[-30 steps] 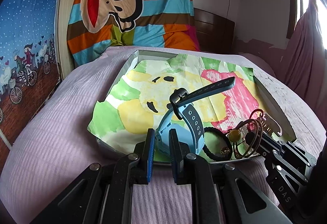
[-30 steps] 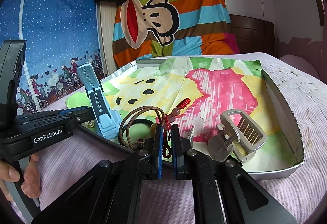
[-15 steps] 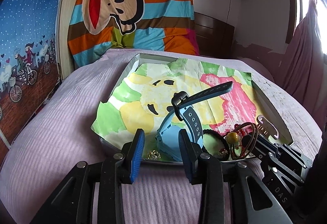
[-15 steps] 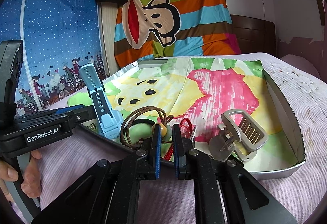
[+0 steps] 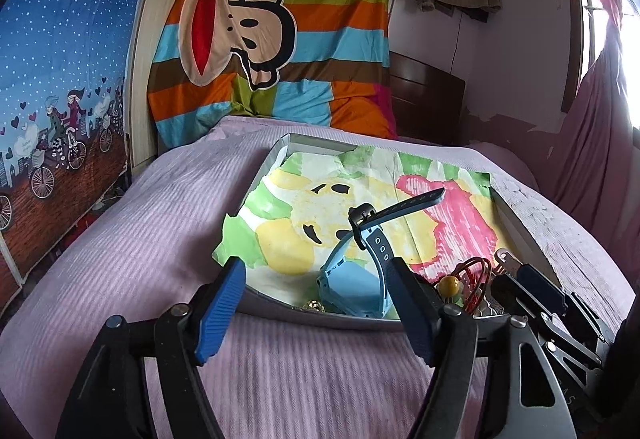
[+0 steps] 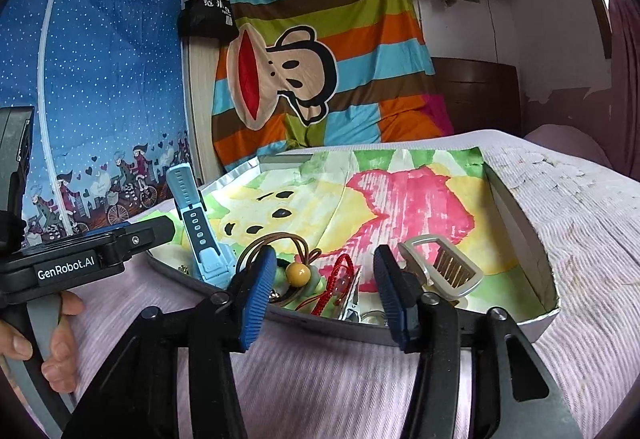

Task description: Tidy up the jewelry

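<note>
Your right gripper (image 6: 324, 295) is blocking the red cord (image 6: 334, 285); both grippers' jaws are spreading empty near the tray (image 6: 516, 207), left gripper (image 5: 316, 313) included.

A light-blue watch (image 6: 208, 259) stands strap-up at the shallow tray's (image 6: 516, 215) near-left edge; right of it lie a brown cord with a yellow bead (image 6: 297, 271), a red cord (image 6: 334, 287) and a white hair claw (image 6: 444, 271).

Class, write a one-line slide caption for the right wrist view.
Open right gripper hovers before a shallow silver tray holding a light-blue watch, red cord bracelet and cream hair claw.
</note>
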Demonstrator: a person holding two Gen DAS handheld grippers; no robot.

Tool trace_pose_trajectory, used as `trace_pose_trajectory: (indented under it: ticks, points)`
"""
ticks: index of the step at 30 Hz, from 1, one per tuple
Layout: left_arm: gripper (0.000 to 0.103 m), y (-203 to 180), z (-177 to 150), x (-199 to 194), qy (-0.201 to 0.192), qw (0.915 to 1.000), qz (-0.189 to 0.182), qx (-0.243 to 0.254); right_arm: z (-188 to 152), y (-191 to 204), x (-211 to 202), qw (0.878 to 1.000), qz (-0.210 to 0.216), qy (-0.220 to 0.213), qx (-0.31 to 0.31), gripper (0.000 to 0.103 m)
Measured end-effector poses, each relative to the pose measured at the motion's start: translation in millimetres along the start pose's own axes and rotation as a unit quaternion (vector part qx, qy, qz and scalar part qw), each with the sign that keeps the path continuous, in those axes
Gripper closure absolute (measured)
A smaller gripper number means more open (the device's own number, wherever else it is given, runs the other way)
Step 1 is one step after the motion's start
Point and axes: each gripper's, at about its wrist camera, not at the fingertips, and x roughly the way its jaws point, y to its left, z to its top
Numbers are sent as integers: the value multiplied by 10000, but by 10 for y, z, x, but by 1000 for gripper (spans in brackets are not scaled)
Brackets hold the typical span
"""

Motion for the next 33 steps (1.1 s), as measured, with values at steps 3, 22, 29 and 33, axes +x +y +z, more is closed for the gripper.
trace_pose_trajectory:
  ticks: [3,22,29,33]
  points:
    - [13,9,0,-74,-128,9999,69,-12,23,-10,-105,9998,-142,-166,37,46]
    - [0,-137,-93,-704,-768,9963,140,359,55,-105,-833,9971,-337,-655,186,5]
    - [0,-152,-173,-1005,-940,9947,42,405,-16,-110,-1135,9975,-300,-635,80,2]
    - [0,-141,-249,-1131,-940,9947,49,404,-62,-109,-1301,9974,-341,-632,15,2]
